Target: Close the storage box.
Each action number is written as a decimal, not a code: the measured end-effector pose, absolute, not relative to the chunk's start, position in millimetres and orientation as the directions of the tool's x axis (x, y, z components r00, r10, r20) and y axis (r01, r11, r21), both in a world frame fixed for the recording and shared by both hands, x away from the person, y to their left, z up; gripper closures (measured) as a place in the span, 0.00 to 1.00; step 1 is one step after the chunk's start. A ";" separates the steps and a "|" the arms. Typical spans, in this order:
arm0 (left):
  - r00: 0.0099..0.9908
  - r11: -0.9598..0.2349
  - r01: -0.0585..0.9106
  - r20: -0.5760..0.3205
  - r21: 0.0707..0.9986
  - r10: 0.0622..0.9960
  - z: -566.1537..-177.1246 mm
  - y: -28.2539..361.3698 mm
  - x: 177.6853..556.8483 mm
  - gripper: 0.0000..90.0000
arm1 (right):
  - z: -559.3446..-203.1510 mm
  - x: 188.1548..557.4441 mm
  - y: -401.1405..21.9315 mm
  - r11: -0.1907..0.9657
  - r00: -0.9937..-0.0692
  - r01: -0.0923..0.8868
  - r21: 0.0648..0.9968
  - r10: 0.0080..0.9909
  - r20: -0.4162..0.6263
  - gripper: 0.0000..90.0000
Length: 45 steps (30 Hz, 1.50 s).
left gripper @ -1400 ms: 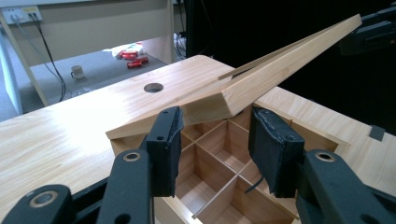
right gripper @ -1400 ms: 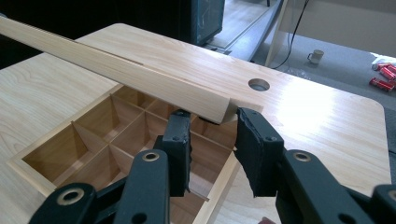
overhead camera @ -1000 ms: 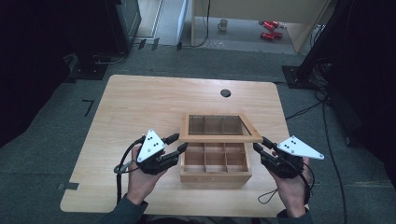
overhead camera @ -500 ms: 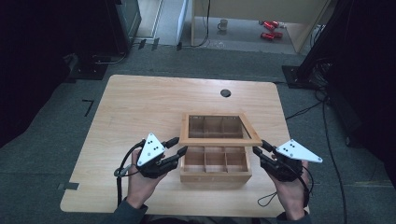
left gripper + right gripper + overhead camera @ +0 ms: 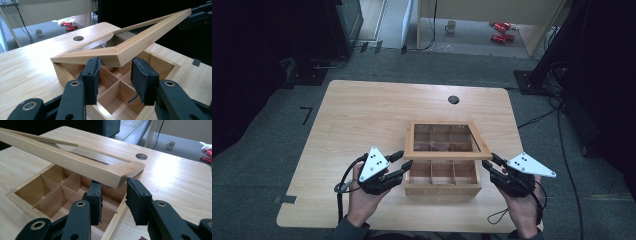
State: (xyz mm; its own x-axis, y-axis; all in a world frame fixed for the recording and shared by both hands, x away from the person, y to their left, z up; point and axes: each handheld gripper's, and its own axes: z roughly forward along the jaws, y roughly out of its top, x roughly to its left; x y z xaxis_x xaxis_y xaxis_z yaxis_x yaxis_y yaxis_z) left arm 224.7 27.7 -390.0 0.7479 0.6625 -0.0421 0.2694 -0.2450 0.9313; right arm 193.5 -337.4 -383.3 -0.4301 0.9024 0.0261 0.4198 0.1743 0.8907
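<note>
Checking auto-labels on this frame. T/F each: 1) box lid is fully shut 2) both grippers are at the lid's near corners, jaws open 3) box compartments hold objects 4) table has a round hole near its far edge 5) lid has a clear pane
1) False. The lid is raised at its near edge, above the wooden box.
2) True. The left gripper and the right gripper each sit under a near lid corner, jaws apart.
3) False. The compartments that can be seen are empty.
4) True. The round hole is near the far edge of the table.
5) True. The dividers show through it in the high view.
</note>
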 end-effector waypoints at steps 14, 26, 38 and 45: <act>0.750 -0.252 0.275 -0.043 0.928 0.660 -394.0 28.4 218.4 0.65 | -389.4 189.9 -337.4 0.176 -0.431 0.428 0.886 0.902 0.029 0.73; 0.755 -0.241 0.270 -0.049 0.932 0.654 -395.9 28.5 212.3 0.66 | -399.6 185.0 -337.0 0.172 -0.429 0.444 0.880 0.903 0.040 0.73; 0.750 -0.255 0.299 -0.061 0.920 0.659 -406.7 34.5 206.8 0.62 | -407.6 181.1 -336.9 0.157 -0.423 0.452 0.878 0.905 0.056 0.74; 0.744 -0.290 0.308 -0.039 0.906 0.667 -416.5 32.3 208.3 0.61 | -411.4 179.7 -336.8 0.161 -0.424 0.458 0.874 0.904 0.056 0.74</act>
State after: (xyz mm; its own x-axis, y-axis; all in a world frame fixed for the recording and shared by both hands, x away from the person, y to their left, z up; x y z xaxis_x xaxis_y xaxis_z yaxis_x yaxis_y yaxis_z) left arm 208.3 32.3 -416.5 0.7436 0.6675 -0.0388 0.3080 -0.2905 0.9060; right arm 179.7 -336.8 -411.4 -0.4237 0.9041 0.0561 0.4585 0.1606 0.8741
